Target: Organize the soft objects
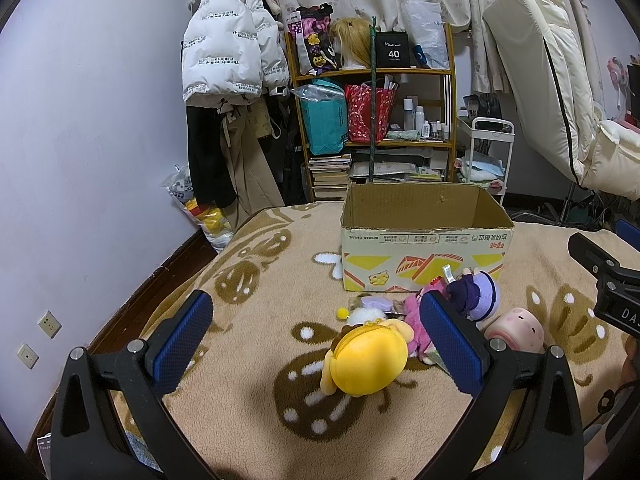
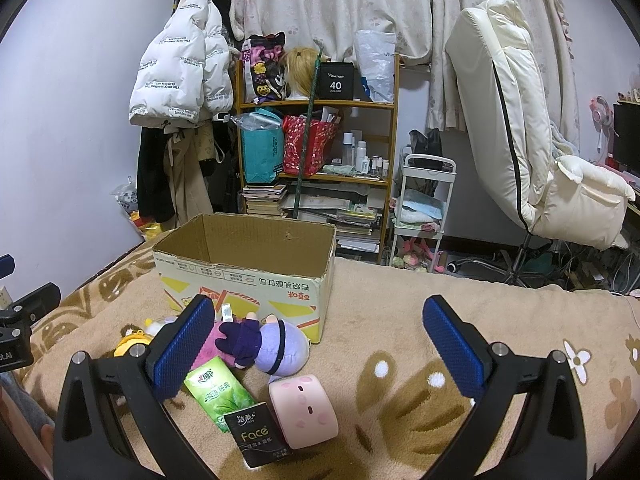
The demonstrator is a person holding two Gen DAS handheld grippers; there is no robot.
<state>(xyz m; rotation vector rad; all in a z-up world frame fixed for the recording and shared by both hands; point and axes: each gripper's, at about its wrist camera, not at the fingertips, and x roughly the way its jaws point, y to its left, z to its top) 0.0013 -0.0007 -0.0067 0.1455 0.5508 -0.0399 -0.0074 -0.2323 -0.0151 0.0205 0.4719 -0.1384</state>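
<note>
An open cardboard box [image 1: 424, 258] stands on a beige blanket, also in the right wrist view [image 2: 244, 280]. In front of it lie soft toys: a yellow plush [image 1: 370, 362], a pink plush [image 1: 416, 322], a purple-haired doll [image 1: 478, 292] [image 2: 272, 346], a pink pig-face cushion [image 1: 516, 330] [image 2: 304, 410]. A green tissue pack [image 2: 218, 394] and a black "Face" tissue pack [image 2: 258, 436] lie beside them. My left gripper [image 1: 316, 320] is open above the yellow plush. My right gripper [image 2: 318, 322] is open, above the doll and cushion.
A shelf [image 1: 372, 112] packed with bags, books and bottles stands behind the bed. A white jacket [image 1: 228, 44] hangs at the left, a white cart [image 2: 424, 204] and a cream recliner chair [image 2: 528, 128] at the right. The blanket [image 2: 420, 320] extends right of the box.
</note>
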